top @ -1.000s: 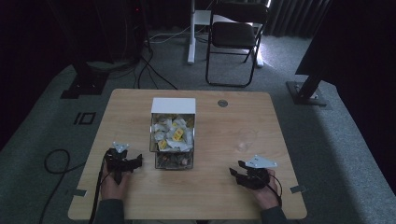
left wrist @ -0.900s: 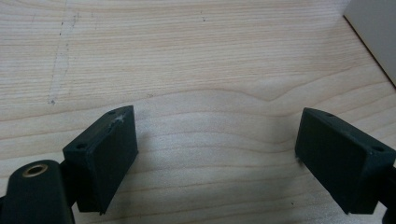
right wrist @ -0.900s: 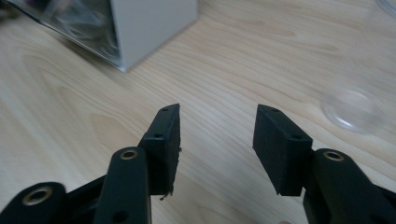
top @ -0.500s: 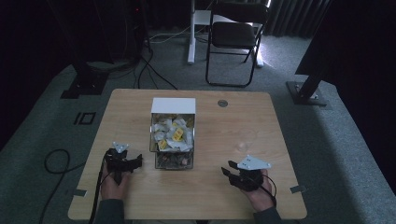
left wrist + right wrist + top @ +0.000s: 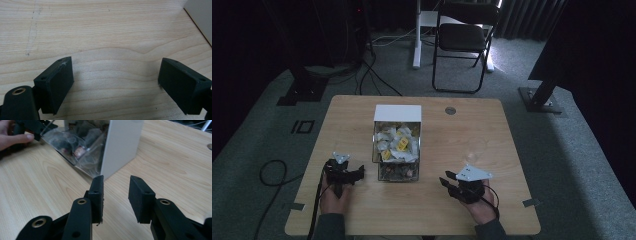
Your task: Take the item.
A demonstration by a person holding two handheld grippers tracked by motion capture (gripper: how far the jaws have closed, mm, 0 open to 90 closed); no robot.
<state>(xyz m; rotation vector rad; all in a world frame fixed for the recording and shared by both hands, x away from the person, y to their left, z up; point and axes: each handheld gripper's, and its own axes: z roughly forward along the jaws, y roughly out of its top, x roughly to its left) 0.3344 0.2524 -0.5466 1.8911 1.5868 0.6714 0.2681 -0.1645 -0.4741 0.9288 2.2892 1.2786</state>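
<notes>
1. Landmark: the clear box (image 5: pixel 396 145) stands on the wooden table (image 5: pixel 492 130), midway across its width. It has a white far panel and holds white and yellow packets above and darker items in the lower, near section.
2. The high view places the left gripper (image 5: pixel 343 172) just beside the box's near-left corner, not touching it. The right gripper (image 5: pixel 451 181) sits near the box's near-right corner, a little farther off.
3. The left gripper view adds jaw detail: the left gripper (image 5: pixel 116 82) has its jaws wide apart with bare tabletop between them. A grey edge of the box (image 5: pixel 200 17) enters at the upper right.
4. The right gripper view looks at the box (image 5: pixel 120 147) from the side: a white panel and a clear wall with dark wrapped items behind it. The right gripper (image 5: pixel 116 195) has its jaws partly apart, having just been closing; nothing is between them. The left hand (image 5: pixel 15 138) shows beyond the box.
5. Open room: bare table lies right of the box out to the table's right edge, and between the box and the near edge. A round grommet (image 5: pixel 450 110) lies beyond the box, to its right.
</notes>
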